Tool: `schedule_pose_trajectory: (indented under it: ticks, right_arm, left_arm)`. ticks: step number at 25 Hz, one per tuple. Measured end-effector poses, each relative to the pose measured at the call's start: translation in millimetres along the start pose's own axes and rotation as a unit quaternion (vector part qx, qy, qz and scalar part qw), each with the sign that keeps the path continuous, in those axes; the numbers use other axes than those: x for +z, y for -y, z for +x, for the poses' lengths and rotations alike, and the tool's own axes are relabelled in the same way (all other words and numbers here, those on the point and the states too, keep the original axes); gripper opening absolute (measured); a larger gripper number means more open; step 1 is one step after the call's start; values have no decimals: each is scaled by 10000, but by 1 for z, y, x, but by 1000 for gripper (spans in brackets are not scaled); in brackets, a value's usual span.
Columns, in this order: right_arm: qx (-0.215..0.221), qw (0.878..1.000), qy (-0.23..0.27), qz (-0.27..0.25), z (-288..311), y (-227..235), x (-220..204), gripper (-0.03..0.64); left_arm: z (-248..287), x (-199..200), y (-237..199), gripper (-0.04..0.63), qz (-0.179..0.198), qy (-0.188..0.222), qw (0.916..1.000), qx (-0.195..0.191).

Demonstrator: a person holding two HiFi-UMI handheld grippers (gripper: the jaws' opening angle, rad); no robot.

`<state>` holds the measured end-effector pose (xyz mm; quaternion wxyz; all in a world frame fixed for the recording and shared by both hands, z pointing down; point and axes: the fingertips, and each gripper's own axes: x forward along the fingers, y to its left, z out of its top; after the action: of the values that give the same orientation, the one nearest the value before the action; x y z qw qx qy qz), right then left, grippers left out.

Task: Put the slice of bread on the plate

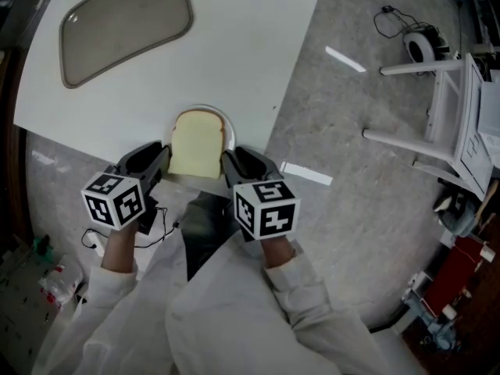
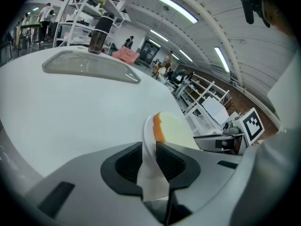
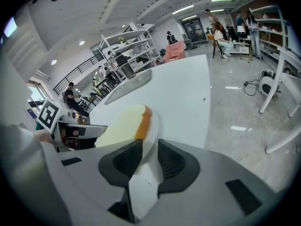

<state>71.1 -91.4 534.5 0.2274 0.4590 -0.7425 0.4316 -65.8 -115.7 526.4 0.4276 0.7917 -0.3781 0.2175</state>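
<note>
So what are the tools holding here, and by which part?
Both clamp the plate by its rim, left tool on its left edge, right tool on its right. The bread slice lies on it.

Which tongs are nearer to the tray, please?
Left. The left tongs grip the plate's left rim, below the tray; the right tongs grip its right rim, farther off.

The plate (image 1: 224, 117) looks glossy and smooth, the bread (image 1: 197, 144) matt, the table (image 1: 242, 45) smooth.
</note>
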Motion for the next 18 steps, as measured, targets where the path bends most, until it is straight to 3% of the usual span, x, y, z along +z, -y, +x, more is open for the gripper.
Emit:
schedule_pose_trajectory:
  ticks: [6,18]
  right_arm:
    - [52,10000,52,68,2,1,0,94]
    - [209,9988,143,426,3,0,1,75]
  left_arm:
    - [2,-1,1,84,182,-68,9998,45]
    - [2,-2,3,78,38,-233,9995,-220]
